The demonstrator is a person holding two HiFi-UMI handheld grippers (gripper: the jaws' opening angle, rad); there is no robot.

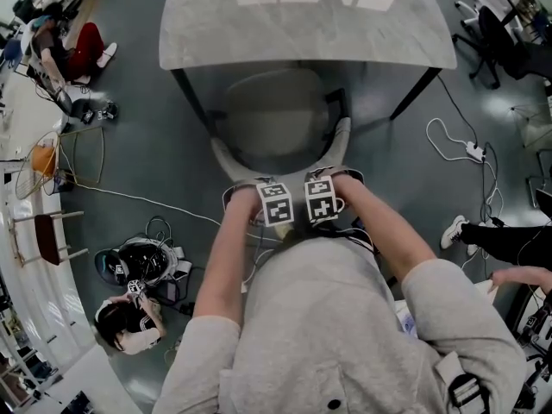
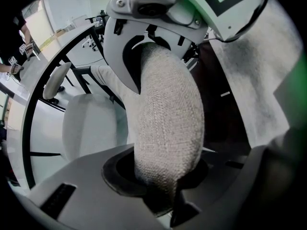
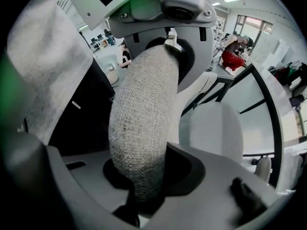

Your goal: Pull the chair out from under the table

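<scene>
L gripper [image 2: 165, 188] and R gripper [image 3: 139, 188] both clamp the fabric backrest [image 1: 339, 147] top, side by side, for a straight, even pull. The chair [image 1: 276, 110] sits approx. half under the desk [image 1: 302, 24], so the pull's prob. unfinished.

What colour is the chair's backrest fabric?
Light grey-beige woven fabric on the backrest; the right gripper view shows it best.
</scene>
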